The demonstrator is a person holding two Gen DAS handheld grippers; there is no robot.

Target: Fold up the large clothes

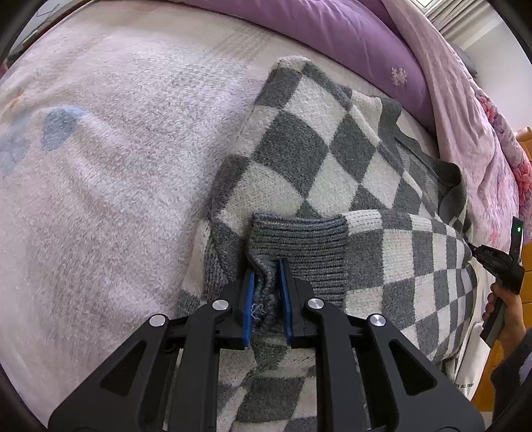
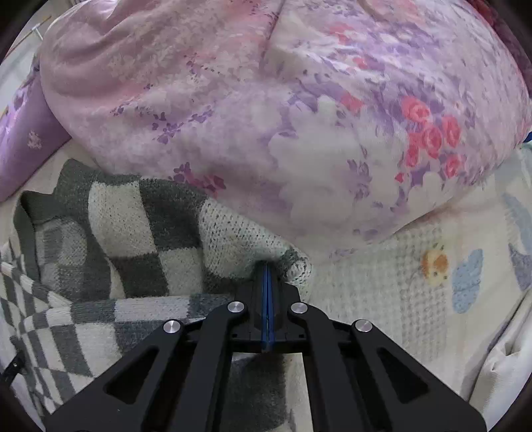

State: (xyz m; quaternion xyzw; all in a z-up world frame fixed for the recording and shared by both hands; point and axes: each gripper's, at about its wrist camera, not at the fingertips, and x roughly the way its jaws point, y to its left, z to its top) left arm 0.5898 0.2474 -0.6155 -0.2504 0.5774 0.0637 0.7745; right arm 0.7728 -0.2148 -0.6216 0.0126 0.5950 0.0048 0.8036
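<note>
A grey-and-white checked knit sweater [image 1: 316, 159] lies partly folded on the bed. In the left wrist view my left gripper [image 1: 267, 266] is shut on the sweater's grey ribbed cuff [image 1: 299, 239], with bunched knit between the blue pads. At the garment's right edge my right gripper [image 1: 475, 252] shows small, held by a hand [image 1: 508, 309]. In the right wrist view the right gripper [image 2: 267, 266] has its blue pads pressed together. Its tips pinch the sweater's [image 2: 133, 232] white knit edge, and the fabric puckers toward them.
A pale fleecy bed cover [image 1: 116, 166] spreads to the left. A purple quilt [image 1: 332, 30] runs along the far side. A bulky pink floral duvet [image 2: 266, 116] rises right behind the sweater. A cream waffle blanket with cartoon prints [image 2: 382, 282] lies to the right.
</note>
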